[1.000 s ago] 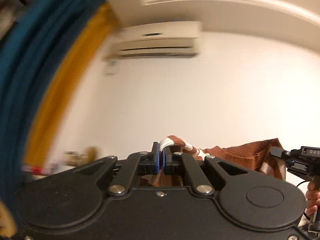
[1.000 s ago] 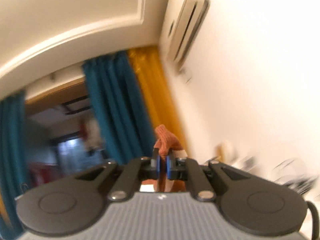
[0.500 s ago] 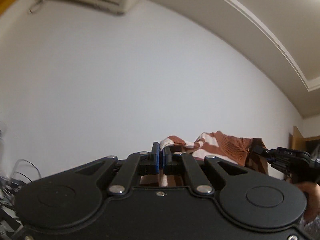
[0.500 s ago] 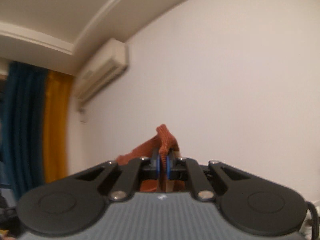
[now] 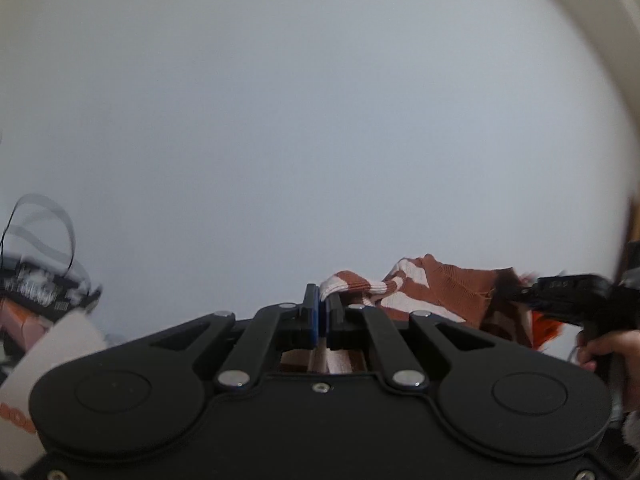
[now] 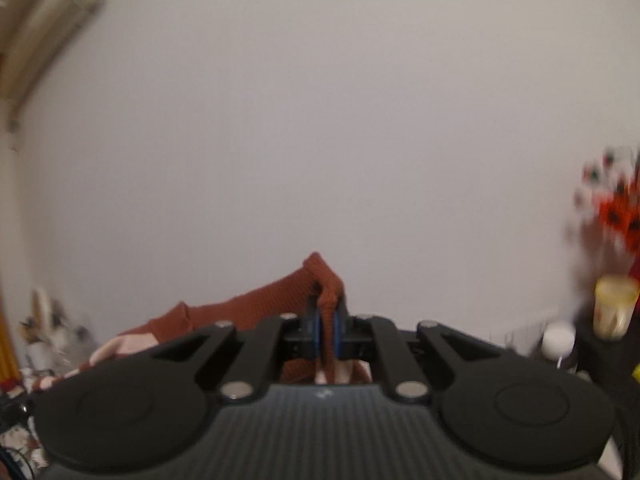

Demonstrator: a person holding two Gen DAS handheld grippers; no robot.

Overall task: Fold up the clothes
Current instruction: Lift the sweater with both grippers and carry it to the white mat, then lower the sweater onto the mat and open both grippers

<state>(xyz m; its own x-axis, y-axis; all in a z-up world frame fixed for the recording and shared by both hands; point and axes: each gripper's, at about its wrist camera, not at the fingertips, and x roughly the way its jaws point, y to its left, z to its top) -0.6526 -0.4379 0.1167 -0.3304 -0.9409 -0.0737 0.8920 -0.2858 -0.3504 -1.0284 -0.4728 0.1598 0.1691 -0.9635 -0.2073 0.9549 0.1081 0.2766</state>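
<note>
Two black two-finger grippers hoist rust-brown knit garment with white stripes (image 5: 436,292) against pale wall: left gripper (image 5: 322,305) pinching striped edge, right gripper (image 6: 327,312) clamped on brown corner, cloth trailing toward 9 o'clock; likely spreading it flat for folding.

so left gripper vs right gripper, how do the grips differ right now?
1. The left gripper pinches a striped brown-and-white edge of the garment; the right gripper pinches plain rust-brown knit.
2. Cloth at the left gripper lies over the pad tips and trails toward the right; at the right gripper it bunches into a peak above the pads and trails left.

Shared: both are shut on the same garment, facing a bare white wall.
</note>
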